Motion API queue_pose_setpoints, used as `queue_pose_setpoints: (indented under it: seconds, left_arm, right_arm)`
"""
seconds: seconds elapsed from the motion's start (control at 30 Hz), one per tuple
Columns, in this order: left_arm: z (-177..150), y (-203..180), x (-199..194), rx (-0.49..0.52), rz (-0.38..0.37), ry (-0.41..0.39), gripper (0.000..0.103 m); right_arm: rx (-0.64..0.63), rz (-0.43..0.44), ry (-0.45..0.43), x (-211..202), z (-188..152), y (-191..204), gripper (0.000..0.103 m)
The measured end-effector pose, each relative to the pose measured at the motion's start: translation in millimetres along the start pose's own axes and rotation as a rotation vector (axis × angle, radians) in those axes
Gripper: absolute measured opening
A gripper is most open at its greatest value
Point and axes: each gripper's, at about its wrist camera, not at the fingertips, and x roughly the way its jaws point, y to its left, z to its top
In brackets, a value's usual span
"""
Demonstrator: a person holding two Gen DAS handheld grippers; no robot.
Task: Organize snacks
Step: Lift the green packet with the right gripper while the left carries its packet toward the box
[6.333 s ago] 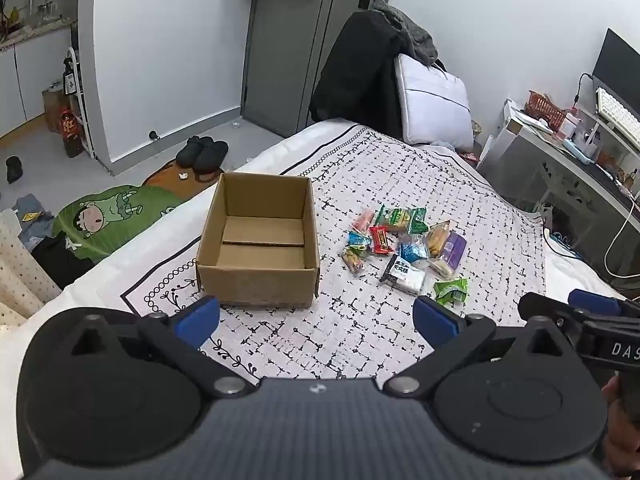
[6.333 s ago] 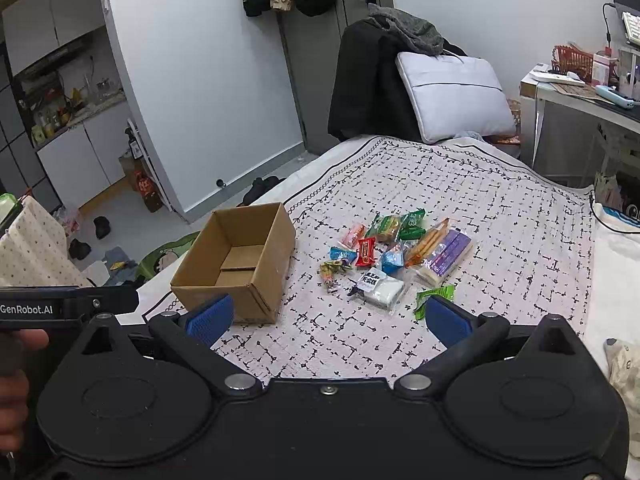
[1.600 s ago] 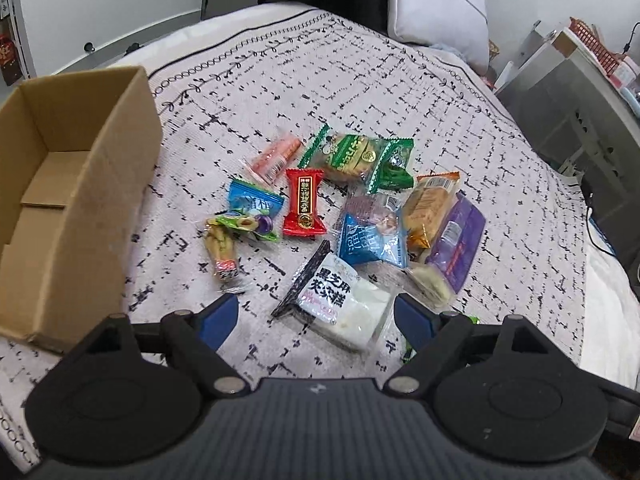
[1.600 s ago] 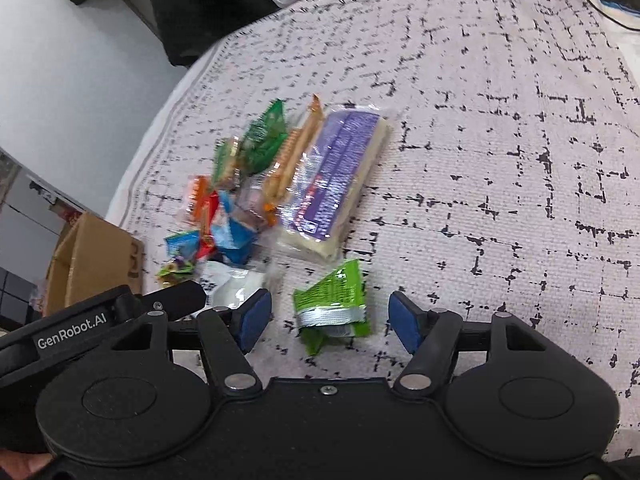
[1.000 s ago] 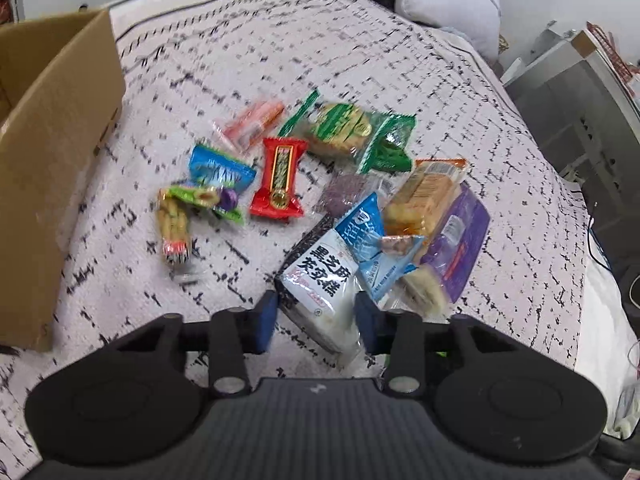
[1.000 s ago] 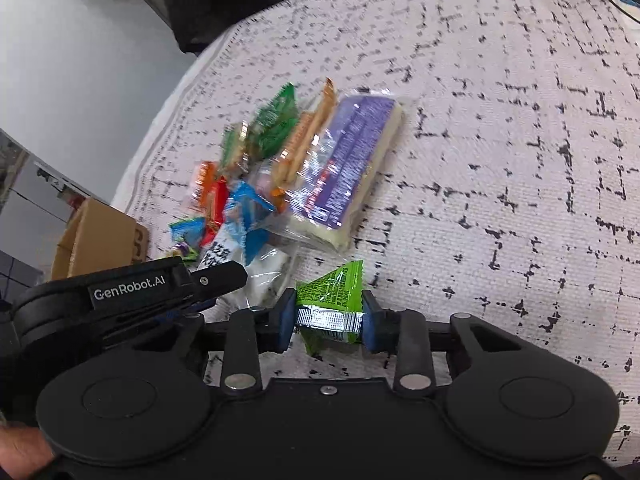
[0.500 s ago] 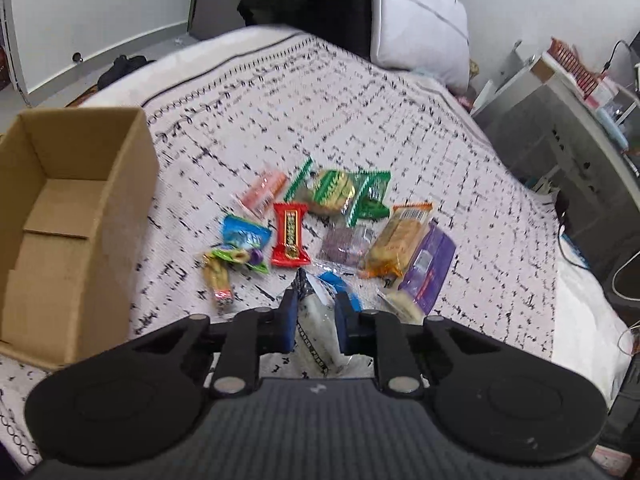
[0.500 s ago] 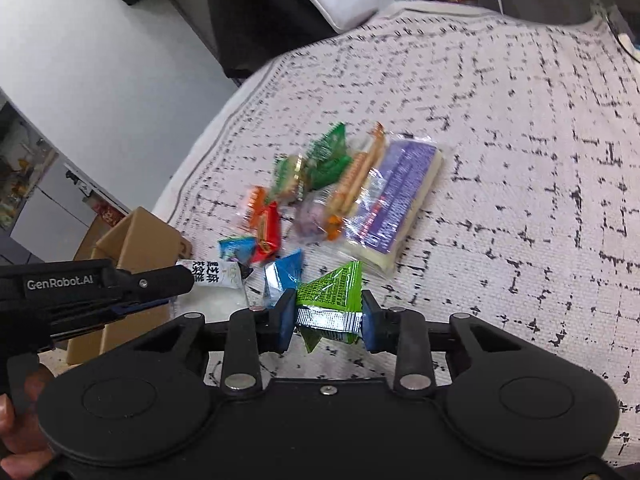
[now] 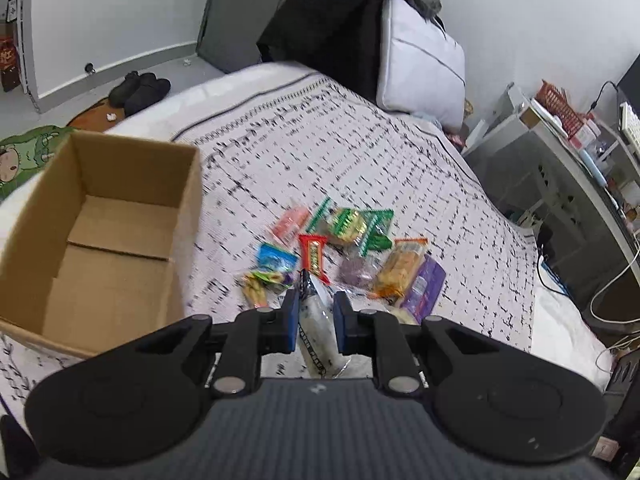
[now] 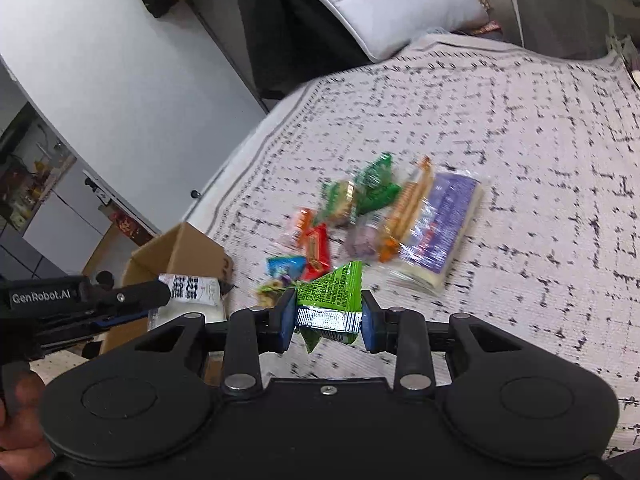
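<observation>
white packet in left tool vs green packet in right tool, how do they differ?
The white packet is white and clear with black characters; the green packet is bright green with a silver end. The white packet is squeezed narrow in the left tool; the green packet spans wider-set jaws in the right tool. Both are gripped and off the bed.

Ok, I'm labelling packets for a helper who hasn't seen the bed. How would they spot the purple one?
Find the cardboard box on the patterned bedspread; the snack pile lies to its right. The purple packet is at the pile's right edge, beside the orange biscuit pack. It is the longest, flattest item and the only purple wrapper.
</observation>
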Motion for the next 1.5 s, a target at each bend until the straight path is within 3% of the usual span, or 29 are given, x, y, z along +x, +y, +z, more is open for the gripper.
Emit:
queue_pose_setpoints:
  seconds: [0.2, 0.33, 0.5, 0.73, 1.0, 1.1, 1.17, 1.23, 1.5]
  left_arm:
    - [7.9, 23.3, -21.2, -0.021, 0.011, -0.035, 0.017]
    - [12.9, 38.9, -34.2, -0.041, 0.005, -0.062, 0.006]
    - [19.5, 58.7, -48.9, -0.066, -0.007, -0.103, 0.002]
    - [22.0, 84.4, -46.2, -0.133, -0.031, -0.072, 0.001]
    - [3.2, 86.1, -26.3, -0.15, -0.031, 0.038, 0.01]
    - [-4.5, 85.6, -19.7, -0.165, -0.012, 0.074, 0.025]
    - [-8.7, 84.1, -19.1, -0.167, -0.004, 0.081, 0.041]
    - [-12.8, 81.4, -18.8, -0.17, 0.006, 0.085, 0.044]
    - [-27.6, 70.0, -10.4, -0.214, 0.056, 0.093, 0.045]
  right_arm:
    - [-0.023, 0.024, -0.024, -4.1, 3.9, 24.5, 0.032]
    - [-0.042, 0.033, -0.029, -3.0, 3.6, 41.5, 0.032]
    - [-0.064, 0.047, -0.036, 0.2, 1.8, 61.8, 0.032]
    - [-0.075, 0.042, -0.029, 10.8, -4.2, 75.1, 0.032]
    - [-0.051, 0.034, -0.022, 17.2, -9.6, 68.6, 0.032]
    - [-0.039, 0.041, -0.024, 17.5, -10.6, 63.5, 0.032]
    - [-0.031, 0.046, -0.023, 17.5, -10.1, 60.0, 0.032]
    - [-0.022, 0.051, -0.021, 17.9, -10.8, 55.0, 0.032]
    - [-0.01, 0.079, -0.009, 17.5, -14.9, 40.9, 0.032]
